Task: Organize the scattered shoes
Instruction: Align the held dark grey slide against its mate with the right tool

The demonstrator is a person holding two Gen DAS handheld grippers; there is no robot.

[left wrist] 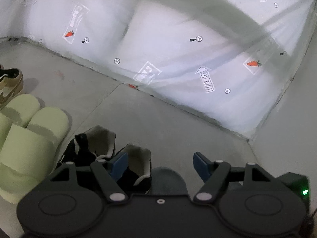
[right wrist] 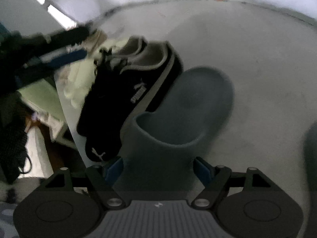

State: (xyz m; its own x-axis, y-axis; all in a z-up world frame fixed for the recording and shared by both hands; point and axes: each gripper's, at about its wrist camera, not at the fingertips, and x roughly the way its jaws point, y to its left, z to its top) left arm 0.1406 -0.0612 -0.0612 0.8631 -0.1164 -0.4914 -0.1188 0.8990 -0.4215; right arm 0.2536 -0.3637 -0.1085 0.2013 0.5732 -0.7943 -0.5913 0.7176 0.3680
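Observation:
My left gripper [left wrist: 160,165] is open above the floor, with only the toe of a grey slide [left wrist: 168,180] showing low between its fingers. A pair of black sneakers [left wrist: 111,158] with pale linings stands just left of it, behind the left finger. In the right wrist view my right gripper [right wrist: 158,170] is open, its blue fingers on either side of the grey slide's [right wrist: 178,119] strap end. The black sneakers [right wrist: 128,91] stand against that slide's left side. The left gripper shows blurred at the upper left, a blue finger [right wrist: 65,58] visible.
Two pale green slides [left wrist: 29,138] sit left of the black sneakers, with a tan sneaker [left wrist: 10,85] beyond them. A white sheet printed with carrots [left wrist: 178,49] borders the grey floor [left wrist: 138,109]. A second grey shape [right wrist: 311,158] lies at the right edge.

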